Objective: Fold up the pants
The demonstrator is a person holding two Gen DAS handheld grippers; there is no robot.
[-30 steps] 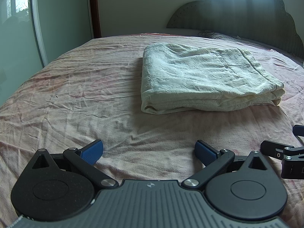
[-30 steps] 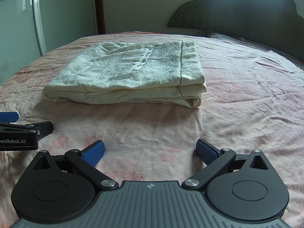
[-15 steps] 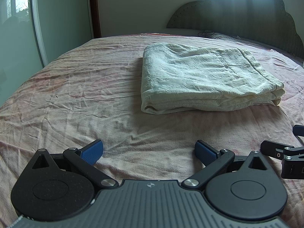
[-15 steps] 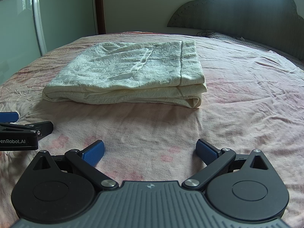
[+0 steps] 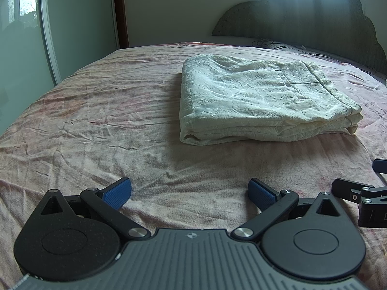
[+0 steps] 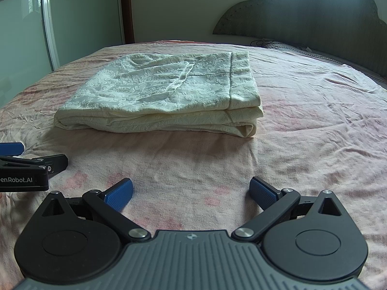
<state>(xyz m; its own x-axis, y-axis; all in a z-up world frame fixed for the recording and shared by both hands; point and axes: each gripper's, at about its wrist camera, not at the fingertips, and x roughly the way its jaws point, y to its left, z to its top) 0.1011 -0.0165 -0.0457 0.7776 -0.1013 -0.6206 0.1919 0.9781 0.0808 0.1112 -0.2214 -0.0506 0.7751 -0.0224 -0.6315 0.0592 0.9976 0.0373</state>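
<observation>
Pants (image 5: 261, 101) folded into a cream stack on the bed (image 5: 96, 120), at 1 o'clock from the left gripper (image 5: 189, 192) and 11 o'clock from the right gripper (image 6: 191, 193), well apart from both. Long axis crosswise, 9 to 3 o'clock, stacked edges toward the jaws. Both jaws spread wide, empty; neither clearly nearer, task judged essentially complete.
</observation>
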